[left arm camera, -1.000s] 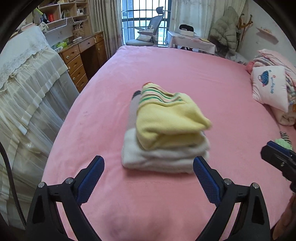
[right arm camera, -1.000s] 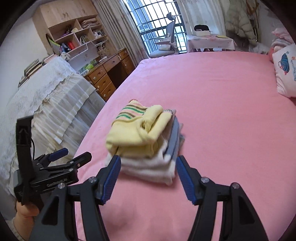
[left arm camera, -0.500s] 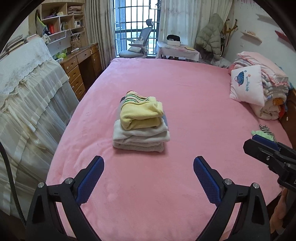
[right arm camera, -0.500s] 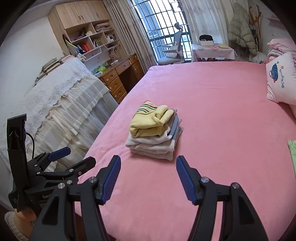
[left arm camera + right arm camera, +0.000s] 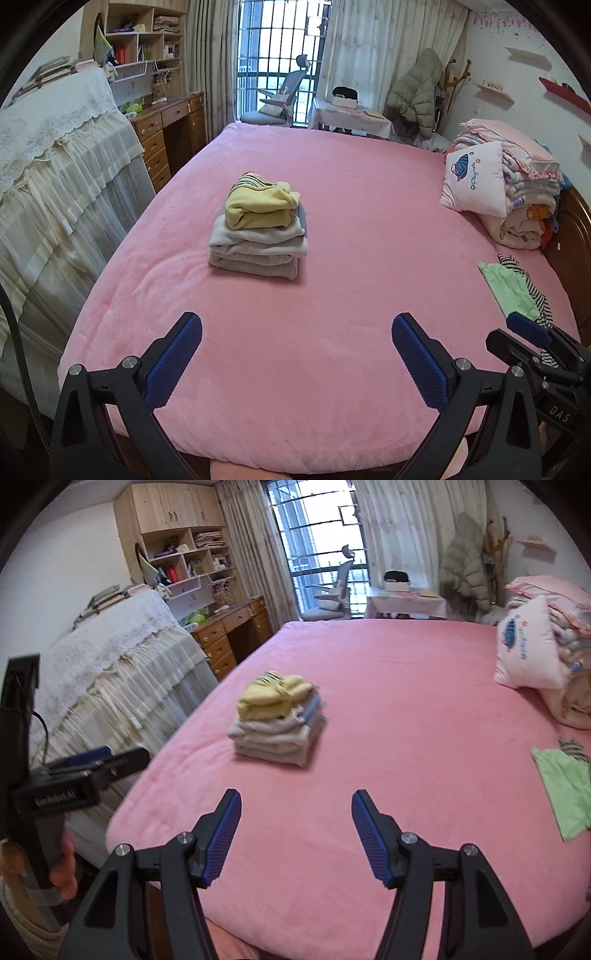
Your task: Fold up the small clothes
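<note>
On the pink plush bed (image 5: 332, 350) a tidy stack of folded small clothes (image 5: 258, 232) sits left of centre, a folded yellow knit garment (image 5: 260, 208) on top of beige and grey pieces. The work left appears to be the loose pale-green cloth garment (image 5: 508, 291) lying crumpled with a black-and-white striped garment (image 5: 532, 284) at the near right edge of the bed, just beyond the right gripper (image 5: 295, 834). Both look thin, light and limp: they should drape and bunch, not hold a shape, and may cling to the plush cover. A pinch at a hem or corner, one gripper on each side, would likely spread the cloth flat. The left gripper (image 5: 295, 360) is empty, its jaws opening wide; the right gripper's jaws stand partly spread, nothing between them, both well short of the stack.
</note>
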`<action>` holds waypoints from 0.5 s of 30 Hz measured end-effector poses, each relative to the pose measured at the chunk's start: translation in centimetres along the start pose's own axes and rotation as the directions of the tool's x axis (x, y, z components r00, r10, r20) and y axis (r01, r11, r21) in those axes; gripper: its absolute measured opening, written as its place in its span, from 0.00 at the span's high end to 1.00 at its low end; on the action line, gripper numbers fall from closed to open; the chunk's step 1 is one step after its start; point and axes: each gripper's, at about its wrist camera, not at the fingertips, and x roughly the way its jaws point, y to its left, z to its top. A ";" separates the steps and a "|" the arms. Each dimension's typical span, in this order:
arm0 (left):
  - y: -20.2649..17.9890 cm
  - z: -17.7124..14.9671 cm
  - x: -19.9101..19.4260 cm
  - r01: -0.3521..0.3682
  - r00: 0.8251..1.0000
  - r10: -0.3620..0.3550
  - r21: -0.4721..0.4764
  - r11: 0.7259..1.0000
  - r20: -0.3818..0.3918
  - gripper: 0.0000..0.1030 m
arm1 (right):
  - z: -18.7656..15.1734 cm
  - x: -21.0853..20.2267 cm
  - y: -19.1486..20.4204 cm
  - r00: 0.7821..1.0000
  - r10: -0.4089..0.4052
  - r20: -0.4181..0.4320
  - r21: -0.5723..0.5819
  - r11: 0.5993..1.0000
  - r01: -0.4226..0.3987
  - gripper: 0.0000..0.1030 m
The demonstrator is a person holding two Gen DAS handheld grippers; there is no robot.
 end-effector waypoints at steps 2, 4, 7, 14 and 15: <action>-1.4 -1.5 -0.2 -0.008 1.000 0.008 0.020 1.000 0.001 0.01 | -1.3 -0.6 -0.4 1.000 -0.017 0.004 0.005 1.000 0.017 0.39; -2.5 -2.6 -0.3 -0.014 1.000 0.014 0.030 0.999 0.003 0.01 | -2.5 -1.2 -0.8 0.999 -0.032 0.012 0.019 0.999 0.031 0.39; -4.4 -4.1 -0.9 -0.024 1.000 0.023 0.055 0.998 0.019 0.01 | -3.7 -1.8 -1.4 0.998 -0.059 0.022 0.043 0.997 0.058 0.39; -7.5 -6.7 -0.8 -0.081 0.997 0.082 0.087 0.993 -0.002 0.01 | -5.9 -2.5 -1.9 0.996 -0.085 0.036 0.076 0.994 0.082 0.39; -7.5 -6.9 -0.8 -0.078 0.997 0.079 0.078 0.994 -0.006 0.01 | -6.1 -2.5 -1.9 0.996 -0.087 0.036 0.077 0.993 0.085 0.39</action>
